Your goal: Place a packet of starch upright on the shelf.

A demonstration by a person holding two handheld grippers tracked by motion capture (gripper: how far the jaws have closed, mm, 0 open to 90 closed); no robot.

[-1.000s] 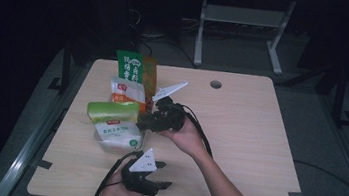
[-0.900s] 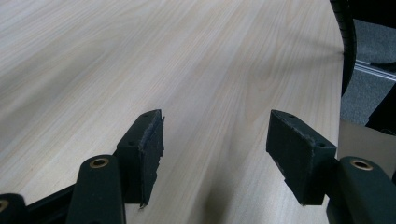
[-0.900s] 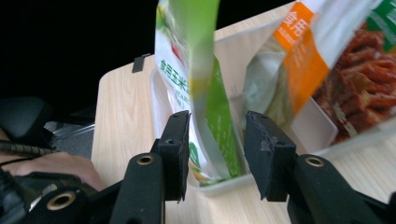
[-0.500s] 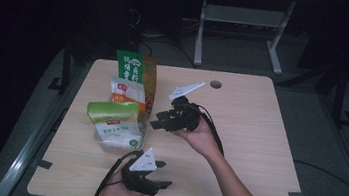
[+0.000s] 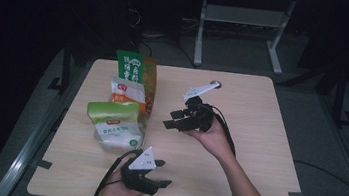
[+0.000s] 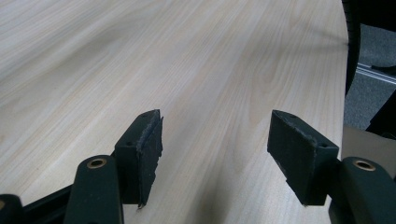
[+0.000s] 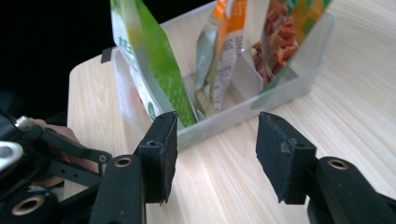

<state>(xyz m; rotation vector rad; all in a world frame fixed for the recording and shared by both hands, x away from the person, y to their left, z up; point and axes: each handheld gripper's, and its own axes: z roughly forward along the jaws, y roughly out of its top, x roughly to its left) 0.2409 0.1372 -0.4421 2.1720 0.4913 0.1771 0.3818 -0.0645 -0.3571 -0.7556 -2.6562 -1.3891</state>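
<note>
From above, three snack bags stand at the counter's left. The right claw, jaws just opened and empty, hovers beside them (its own view reveals their clear bin). The left claw, near edge, gapes empty.

I work in what looks like a lab: a bare pale wooden table on dark grey floor, a grey metal stand behind

Count: three snack pouches, front, middle, rear, in one clear plastic bin, left of centre. Two tools, left and right. One bench.
</note>
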